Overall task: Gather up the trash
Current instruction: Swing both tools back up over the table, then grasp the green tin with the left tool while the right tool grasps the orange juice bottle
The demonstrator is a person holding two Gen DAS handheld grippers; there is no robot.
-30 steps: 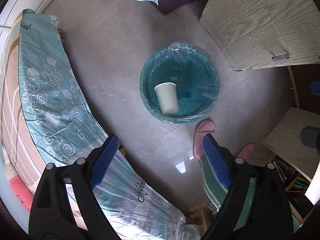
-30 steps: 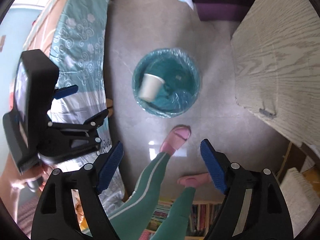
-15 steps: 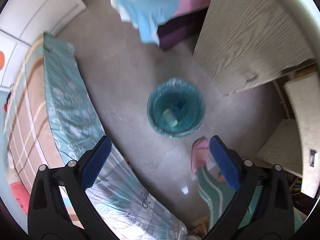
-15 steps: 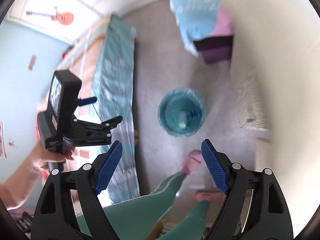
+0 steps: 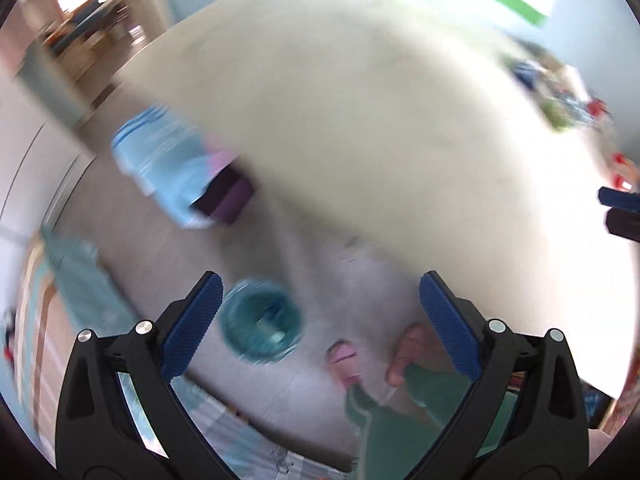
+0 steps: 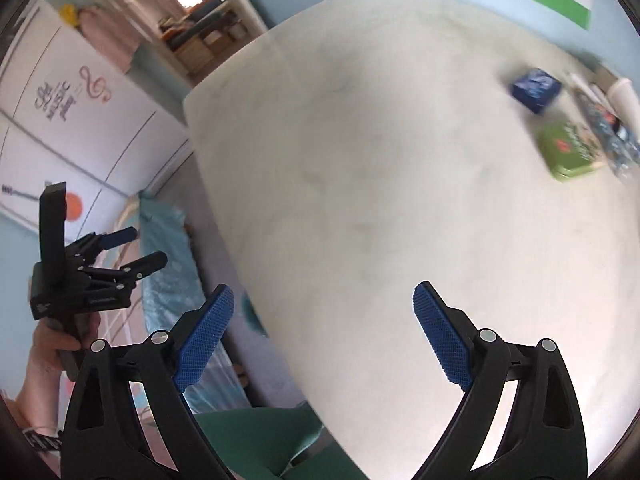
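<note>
My left gripper is open and empty, high over the floor; far below it stands the teal-lined trash bin, blurred, with a pale cup inside. My right gripper hangs over the pale table top, its jaws still opening with nothing between them. On the far right of the table lie a blue box, a green packet and a patterned wrapper. The left gripper shows at the left of the right wrist view, held by a hand.
A bed with a teal cover runs along the left wall. A stool draped in a blue cloth stands on the floor beyond the bin. The person's green-trousered legs and pink slippers are beside the bin. White wardrobe doors and a doorway lie behind.
Both grippers have risen and swung away from the bin toward the table, which now fills both views. The bin has shrunk toward the lower left. The right jaws have widened.
</note>
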